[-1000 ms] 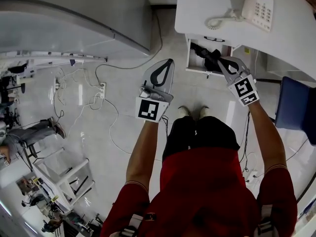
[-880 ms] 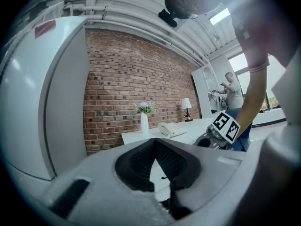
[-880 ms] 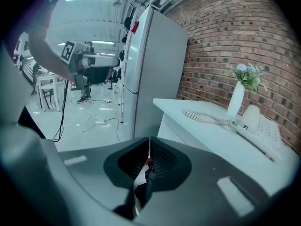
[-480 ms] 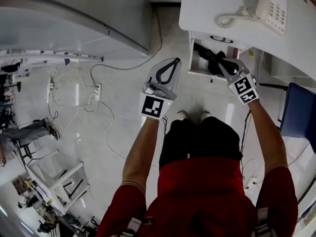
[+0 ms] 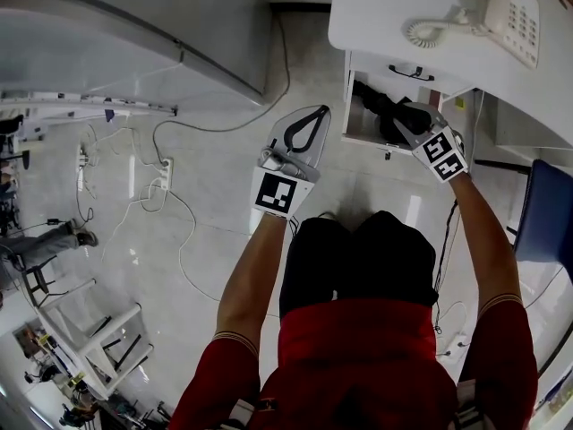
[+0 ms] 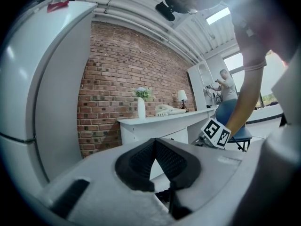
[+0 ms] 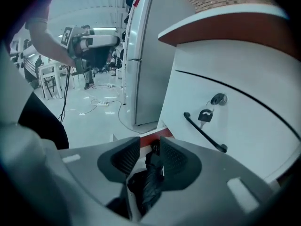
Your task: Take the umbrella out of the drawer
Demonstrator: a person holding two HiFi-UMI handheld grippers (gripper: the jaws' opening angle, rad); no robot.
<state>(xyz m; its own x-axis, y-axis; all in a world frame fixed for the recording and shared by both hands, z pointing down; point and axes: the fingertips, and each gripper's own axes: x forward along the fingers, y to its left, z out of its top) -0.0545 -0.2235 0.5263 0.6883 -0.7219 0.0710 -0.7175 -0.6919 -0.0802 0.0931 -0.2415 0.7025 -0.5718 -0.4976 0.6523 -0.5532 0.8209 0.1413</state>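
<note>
left tongs (image 6: 154, 144): jaws closed tip to tip with nothing between them. held out level over the bare floor, off to the left of the desk (image 5: 385, 16).
open drawer (image 5: 365, 138): ahead and to the right of the left tongs, well apart from them. directly under the tips of the right tongs. it is the lower drawer, below a shut one with a black handle (image 7: 204, 131) and a key.
umbrella (image 7: 149, 185): black, folded, lying inside the open drawer. seen from the right tongs it sits just ahead of and below the pads, in the gap between them.
long axis: the umbrella runs away from the right tongs nearly along the line they point, so the jaws straddle its narrow width rather than its length.
right tongs (image 7: 149, 150): tilted down into the drawer mouth, and the jaws have just been opening. they stand partly apart with the umbrella between them. it lies closer to the right pad, and i see no pinch on it yet.
nearer hand: the right, plainly. the left tongs are too far off to help.
coming move, as i judge it: lower a little, close across the umbrella's width, then lift back along its length so it clears the drawer's front rim.
risk: the soft folded fabric may slip if only the cloth is caught.
</note>
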